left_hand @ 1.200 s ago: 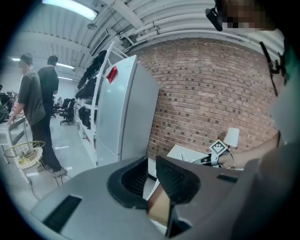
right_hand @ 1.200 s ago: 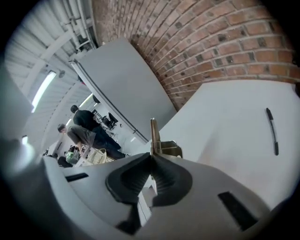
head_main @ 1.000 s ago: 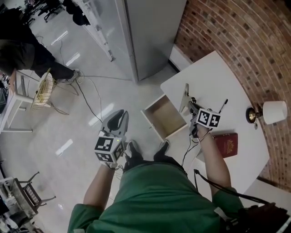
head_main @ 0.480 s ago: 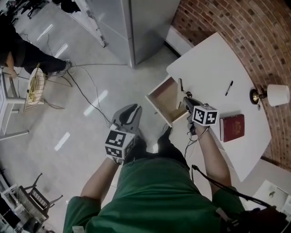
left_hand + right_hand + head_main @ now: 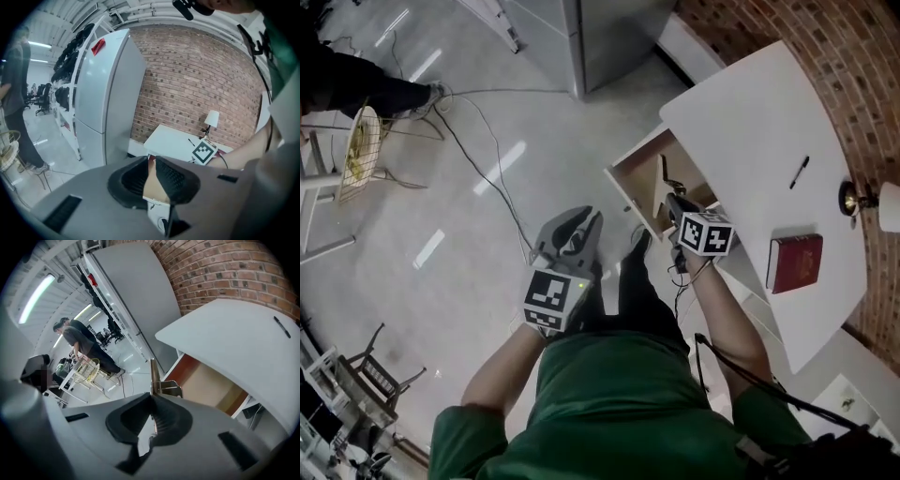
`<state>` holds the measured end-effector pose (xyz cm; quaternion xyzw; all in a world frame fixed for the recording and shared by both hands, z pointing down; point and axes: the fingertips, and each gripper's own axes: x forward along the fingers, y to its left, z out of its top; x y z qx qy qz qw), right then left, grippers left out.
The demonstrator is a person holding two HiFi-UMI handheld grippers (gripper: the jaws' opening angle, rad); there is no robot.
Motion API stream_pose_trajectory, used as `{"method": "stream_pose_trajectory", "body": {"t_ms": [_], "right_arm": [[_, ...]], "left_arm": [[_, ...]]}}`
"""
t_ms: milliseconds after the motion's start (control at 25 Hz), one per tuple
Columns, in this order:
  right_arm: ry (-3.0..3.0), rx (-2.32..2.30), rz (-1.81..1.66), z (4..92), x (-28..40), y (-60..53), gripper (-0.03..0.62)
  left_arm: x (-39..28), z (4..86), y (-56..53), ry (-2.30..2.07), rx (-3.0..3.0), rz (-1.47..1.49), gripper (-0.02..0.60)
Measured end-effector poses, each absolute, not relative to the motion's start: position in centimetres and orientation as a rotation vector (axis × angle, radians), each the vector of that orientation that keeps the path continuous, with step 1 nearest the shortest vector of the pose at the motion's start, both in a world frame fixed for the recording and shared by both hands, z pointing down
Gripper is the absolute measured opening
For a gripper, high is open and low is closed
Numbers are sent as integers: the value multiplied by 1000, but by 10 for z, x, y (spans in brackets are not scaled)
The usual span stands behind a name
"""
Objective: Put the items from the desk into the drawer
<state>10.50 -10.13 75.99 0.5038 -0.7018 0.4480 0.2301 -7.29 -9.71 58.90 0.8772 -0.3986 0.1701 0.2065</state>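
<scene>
The white desk (image 5: 750,112) stands at the upper right with its wooden drawer (image 5: 630,195) pulled open toward the floor. My right gripper (image 5: 667,199) is shut on a thin metal bracket-like item (image 5: 664,178), held upright over the drawer's near right part. In the right gripper view the item (image 5: 153,373) rises from between the jaws (image 5: 151,397), with the drawer's inside (image 5: 211,385) behind it. A red book (image 5: 795,262) and a black pen (image 5: 799,172) lie on the desk. My left gripper (image 5: 586,217) hangs over the floor left of the drawer, shut and holding nothing (image 5: 150,159).
A small lamp (image 5: 862,199) stands at the desk's far right edge by the brick wall. A grey cabinet (image 5: 609,37) rises behind the drawer. Cables (image 5: 487,141) trail over the floor, and a wire basket chair (image 5: 358,141) with a person beside it is at the far left.
My right gripper has carried the metal item from beside the drawer, at the desk's edge, to over the drawer's inside and lower. My left gripper has sunk and drifted slightly right.
</scene>
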Motion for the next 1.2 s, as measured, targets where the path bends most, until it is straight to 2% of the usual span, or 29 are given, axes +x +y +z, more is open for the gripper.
{"method": "stream_pose_trajectory", "body": {"t_ms": [600,1200], "right_arm": [[-1813,1324,1279,908,119,-129,6],[-1721,1345,1297,990,123,-153,8]], "left_arm": [[-60,674,-95,-1087,2403,520,48],[-71,732,-88,-1046,2348,547,48]]}}
